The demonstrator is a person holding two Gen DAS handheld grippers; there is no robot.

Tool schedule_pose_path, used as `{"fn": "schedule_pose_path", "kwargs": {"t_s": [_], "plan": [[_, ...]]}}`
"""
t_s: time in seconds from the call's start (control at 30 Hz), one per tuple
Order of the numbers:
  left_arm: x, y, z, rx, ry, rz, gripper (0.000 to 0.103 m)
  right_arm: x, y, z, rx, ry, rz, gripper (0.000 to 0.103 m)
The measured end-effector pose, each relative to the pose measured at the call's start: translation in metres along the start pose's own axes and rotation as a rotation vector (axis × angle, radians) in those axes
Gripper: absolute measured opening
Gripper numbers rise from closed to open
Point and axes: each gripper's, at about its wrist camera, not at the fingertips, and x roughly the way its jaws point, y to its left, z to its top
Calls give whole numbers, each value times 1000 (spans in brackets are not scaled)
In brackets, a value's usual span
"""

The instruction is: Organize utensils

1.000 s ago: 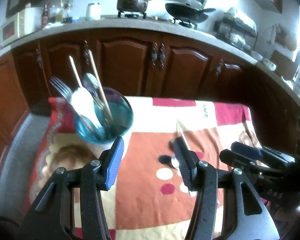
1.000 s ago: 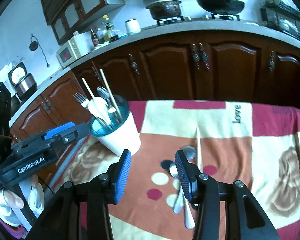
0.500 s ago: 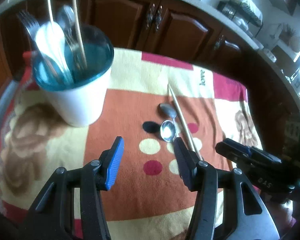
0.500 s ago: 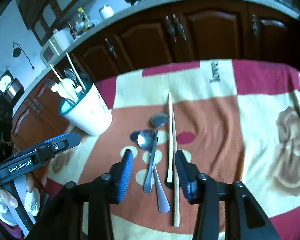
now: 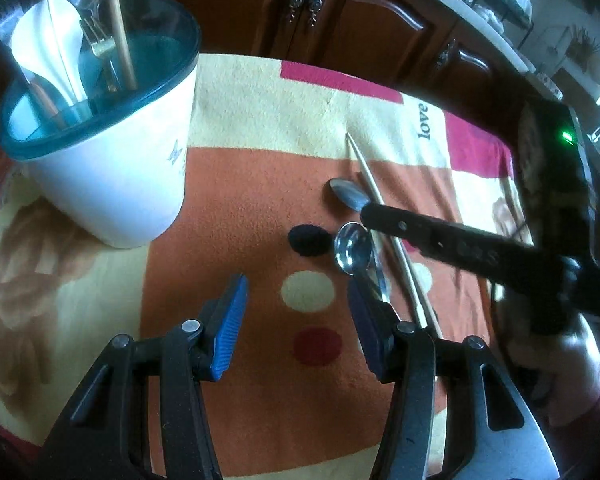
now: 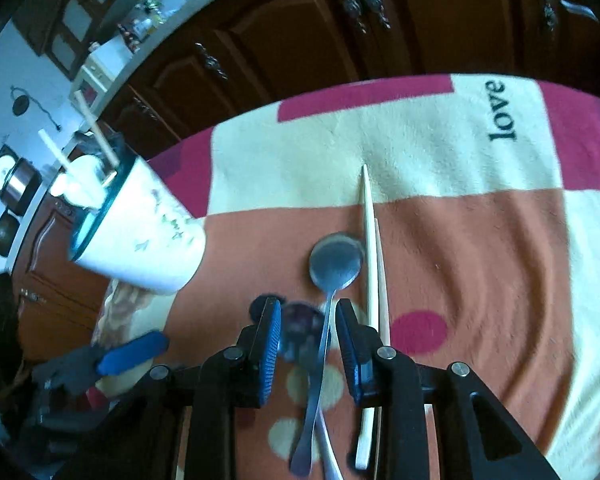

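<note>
Two metal spoons lie crossed on the patterned cloth: one spoon (image 6: 334,266) with its bowl up front, the other spoon (image 5: 354,248) beside it. A pair of pale chopsticks (image 6: 370,248) lies just right of them. My right gripper (image 6: 308,332) is open, low over the cloth, its jaws on either side of the spoon handles. It also shows in the left wrist view (image 5: 370,216). My left gripper (image 5: 296,316) is open and empty above the cloth, left of the spoons. A white holder with a teal rim (image 5: 112,148) at the left holds several utensils.
The cloth (image 5: 240,208) covers a small table, with dark wooden kitchen cabinets (image 5: 268,4) close behind its far edge. The holder also shows in the right wrist view (image 6: 140,240), standing at the left side of the cloth.
Both grippers have dropped toward the cloth. My right gripper moved forward and down until its jaws straddle the spoon handles. My left gripper came closer to the holder and spoons.
</note>
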Motion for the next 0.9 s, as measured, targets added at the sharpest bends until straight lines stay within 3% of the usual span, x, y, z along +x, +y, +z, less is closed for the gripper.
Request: {"fn": "schedule_pose_path", "kwargs": {"t_s": [0.27,0.4,0.67,0.77,0.8,0.9], "plan": [[12,0,5,-4,16,-17,51,29,-11,15,37,50,-38,23],[20,-4,10,3,22,-23,51,33,-11,18,8,41,-25,8],[46,-20,23,36,34,-56,49,-2,-26,4,16,-42,12,2],[58,-27,26,54,50,-68,23,-20,-33,-4,27,-71,31,2],[62,-28,27,62,56,-63,10,-24,-35,-6,29,-77,34,2],[63,-28,27,64,52,-68,5,-38,-40,-13,44,-104,45,2]]}}
